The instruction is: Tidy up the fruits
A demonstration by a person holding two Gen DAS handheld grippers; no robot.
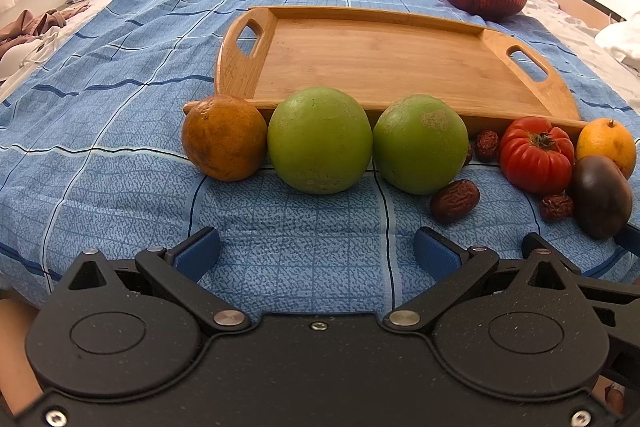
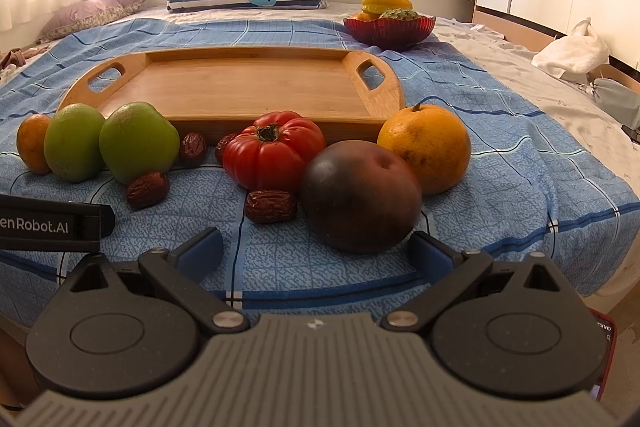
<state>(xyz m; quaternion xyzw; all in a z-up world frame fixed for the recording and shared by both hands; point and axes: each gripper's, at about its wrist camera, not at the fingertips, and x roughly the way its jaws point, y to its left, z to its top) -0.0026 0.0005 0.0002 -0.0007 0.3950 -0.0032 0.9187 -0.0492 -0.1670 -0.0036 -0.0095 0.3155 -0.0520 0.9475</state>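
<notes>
Dark-skinned round fruit [image 2: 361, 195] sits at 12 o'clock just off the wide-spread, empty right gripper [image 2: 318, 253] (the nearer claw), while the left gripper [image 1: 316, 253], equally wide, faces two green fruits before the bare wooden tray [image 2: 248, 89].

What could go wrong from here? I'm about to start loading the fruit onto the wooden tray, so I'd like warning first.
1. The two round green fruits sit on soft, creased blue bedding; a nudge from the open left gripper could roll them.
2. The small wrinkled red dates lie close to the ribbed red tomato and the dark purple fruit, so the wide-open right gripper may bump neighbours.
3. The wooden tray rests on bedding and may tilt when loaded.
</notes>
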